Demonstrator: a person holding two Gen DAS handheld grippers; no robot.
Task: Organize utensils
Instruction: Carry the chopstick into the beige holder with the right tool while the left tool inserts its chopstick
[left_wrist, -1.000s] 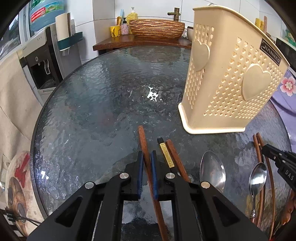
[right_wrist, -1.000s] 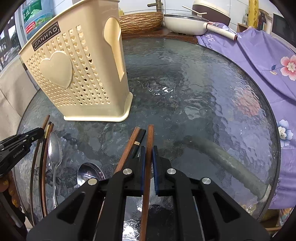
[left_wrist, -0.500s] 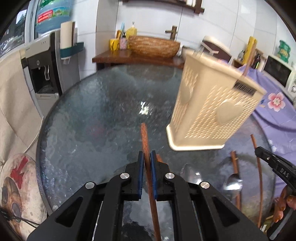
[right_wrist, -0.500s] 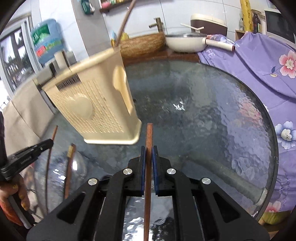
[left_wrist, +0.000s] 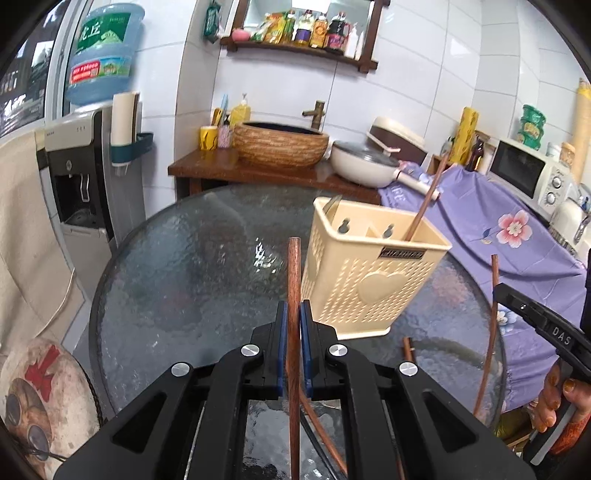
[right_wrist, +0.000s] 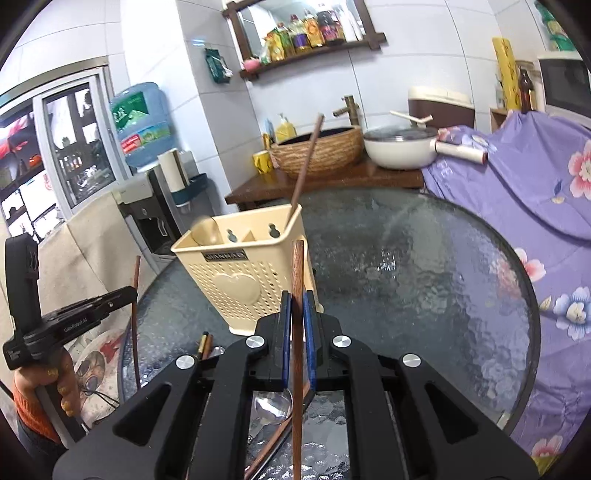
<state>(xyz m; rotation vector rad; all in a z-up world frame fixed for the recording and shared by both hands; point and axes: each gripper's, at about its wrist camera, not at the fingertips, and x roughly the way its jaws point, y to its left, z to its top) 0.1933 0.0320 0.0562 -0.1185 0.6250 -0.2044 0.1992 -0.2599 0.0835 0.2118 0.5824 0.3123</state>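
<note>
My left gripper (left_wrist: 294, 308) is shut on a brown wooden chopstick (left_wrist: 294, 266), held up in the air and pointing away from me. My right gripper (right_wrist: 297, 299) is shut on a second brown chopstick (right_wrist: 297, 266) in the same way. The cream perforated utensil holder (left_wrist: 369, 284) stands on the glass table just beyond both. It contains one upright chopstick (right_wrist: 306, 162) in one end compartment and a spoon (right_wrist: 205, 230) in the other. A spoon (right_wrist: 273, 402) and more chopsticks (right_wrist: 205, 347) lie on the table under the grippers.
The round textured glass table (left_wrist: 184, 277) has its edge to the left and front. A purple flowered cloth (left_wrist: 480, 221) covers the counter at the right. Behind stand a wooden counter with a woven basin (left_wrist: 280, 144) and a pan (left_wrist: 362, 162). A water dispenser (left_wrist: 81, 177) stands at the left.
Both grippers have lifted off the table, each carrying its chopstick, and tilted up. The holder's open top is now seen from above.
</note>
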